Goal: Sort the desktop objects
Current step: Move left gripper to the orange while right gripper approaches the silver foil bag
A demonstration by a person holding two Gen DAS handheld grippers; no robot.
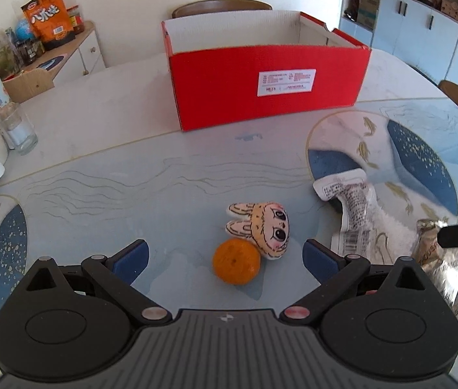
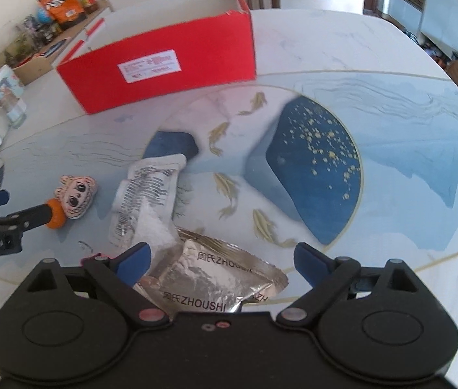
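Left gripper (image 1: 225, 256) gaped wide around round dimpled orange (image 1: 236, 261); right gripper (image 2: 220, 261) gaped wide over crinkled foil pouch (image 2: 216, 278). Cardboard box (image 1: 261, 87) stood behind.

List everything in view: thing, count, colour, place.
Box: one, red, open top, far side of table.
Orange: one, orange, between left claw's fingers, touching the toy.
Plush toy head: one, beige, just beyond the orange.
White pouch: one, printed, mid-table.
Foil packet: one, silver, between right claw's fingers.
Table: one, white and blue with gold fish.
Glass jar: one, clear, table's left edge.
Snack bag: one, orange, on side cabinet.
Left claw: open.
Right claw: open.
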